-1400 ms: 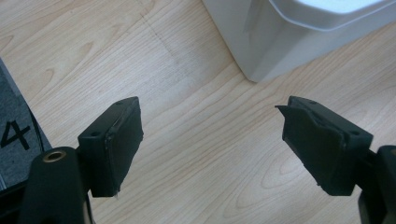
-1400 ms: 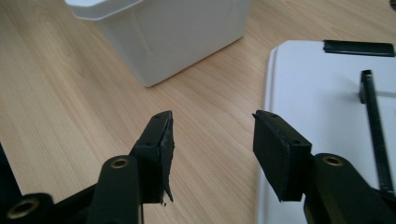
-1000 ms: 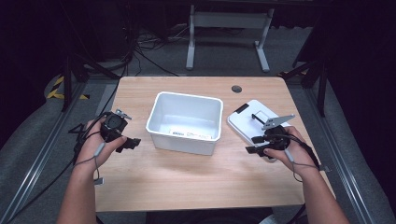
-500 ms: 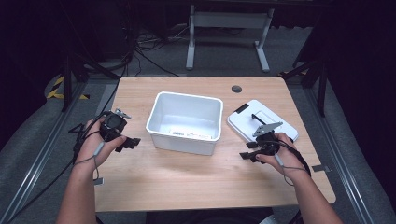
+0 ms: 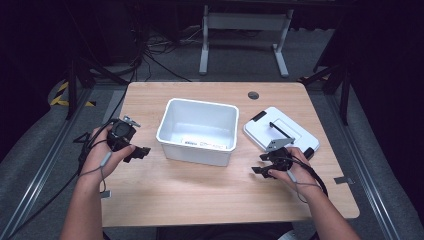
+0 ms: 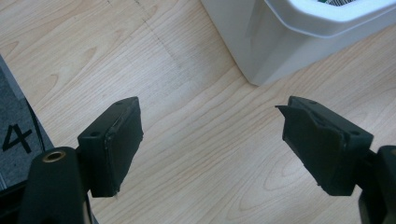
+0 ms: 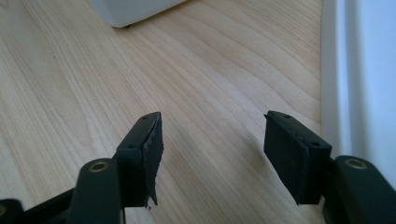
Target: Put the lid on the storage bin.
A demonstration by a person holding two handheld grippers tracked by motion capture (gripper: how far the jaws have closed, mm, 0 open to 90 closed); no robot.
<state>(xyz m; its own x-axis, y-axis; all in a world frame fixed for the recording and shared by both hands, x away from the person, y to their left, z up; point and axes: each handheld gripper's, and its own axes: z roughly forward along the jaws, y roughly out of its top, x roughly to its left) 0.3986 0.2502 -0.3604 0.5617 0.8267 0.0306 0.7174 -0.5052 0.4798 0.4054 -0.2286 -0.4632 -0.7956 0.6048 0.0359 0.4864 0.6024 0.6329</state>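
Right gripper (image 5: 261, 165) is sitting low over the desk (image 5: 200, 200), just in front of the white lid (image 5: 280, 132); its jaws are standing apart with bare wood between them, and they have just been opening. In the right gripper view, the right gripper (image 7: 212, 154) is looking along the desk (image 7: 210, 70), with the lid's white edge (image 7: 359, 84) running down the right side, just beside the right-hand jaw but not between the jaws. A corner of the white bin (image 7: 130, 11) is showing at the top of that view, well apart from the jaws.

Left gripper (image 5: 135, 150) is hovering at the left of the desk, near the white bin (image 5: 199, 131) and not touching it. In the left gripper view, the left gripper (image 6: 210, 149) is holding its jaws wide apart, with nothing between them; the bin's wall (image 6: 289, 46) is rising beyond them at upper right.

The bin is standing open at the middle of the desk. The lid is lying flat to its right, turned at an angle to the bin, black clips and a black bar showing on top.
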